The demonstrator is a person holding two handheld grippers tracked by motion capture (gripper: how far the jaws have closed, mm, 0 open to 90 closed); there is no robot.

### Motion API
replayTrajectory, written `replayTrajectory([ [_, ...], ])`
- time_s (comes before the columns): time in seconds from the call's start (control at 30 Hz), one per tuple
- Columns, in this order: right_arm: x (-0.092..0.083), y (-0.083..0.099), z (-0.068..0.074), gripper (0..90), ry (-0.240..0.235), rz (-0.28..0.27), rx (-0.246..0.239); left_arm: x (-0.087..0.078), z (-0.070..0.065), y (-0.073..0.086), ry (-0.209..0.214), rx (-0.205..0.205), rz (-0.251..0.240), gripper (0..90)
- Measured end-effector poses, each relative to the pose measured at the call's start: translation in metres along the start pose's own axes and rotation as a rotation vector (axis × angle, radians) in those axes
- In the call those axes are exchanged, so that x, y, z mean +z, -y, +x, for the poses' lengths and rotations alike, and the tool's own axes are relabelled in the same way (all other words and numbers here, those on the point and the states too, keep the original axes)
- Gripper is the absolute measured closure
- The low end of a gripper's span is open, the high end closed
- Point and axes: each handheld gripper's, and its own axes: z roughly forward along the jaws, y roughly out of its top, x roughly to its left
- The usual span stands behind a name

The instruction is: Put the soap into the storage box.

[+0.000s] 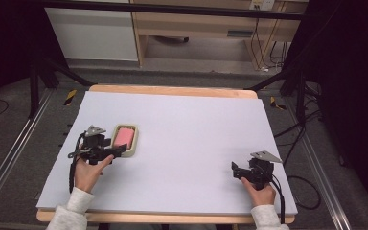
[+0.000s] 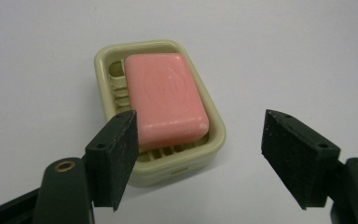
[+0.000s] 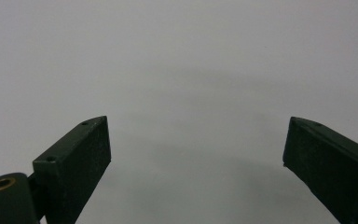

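Left tongs (image 2: 198, 158) hang wide apart right over the pink soap bar (image 2: 165, 98) sitting in its beige soap dish (image 2: 214, 140) on the white surface (image 1: 196, 143), nothing grabbed yet, while right tongs (image 3: 196, 168) idle, also apart.

A pink bar of soap (image 2: 166, 99) lay flat in a pale cream soap dish (image 2: 215, 122), a rounded rectangular tray with a slatted floor showing along the bar's left and near edges. The bar was a rounded rectangle with a faint round emblem pressed into its top face. It sat slightly askew in the dish. The dish rested on the white table surface (image 1: 196, 129), toward the left side in the high view.
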Motion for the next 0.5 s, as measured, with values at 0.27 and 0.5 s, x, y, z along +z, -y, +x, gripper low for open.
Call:
replayTrajectory([
  [0.27,-0.002,0.001,-0.003,7.8,0.010,0.004,0.017,-0.014,0.014,0.027,-0.027,-0.006,-0.029,25.0],
  [0.5,-0.003,0.002,-0.006,7.8,0.020,0.001,0.023,-0.029,0.029,0.053,-0.081,-0.013,-0.022,22.8],
])
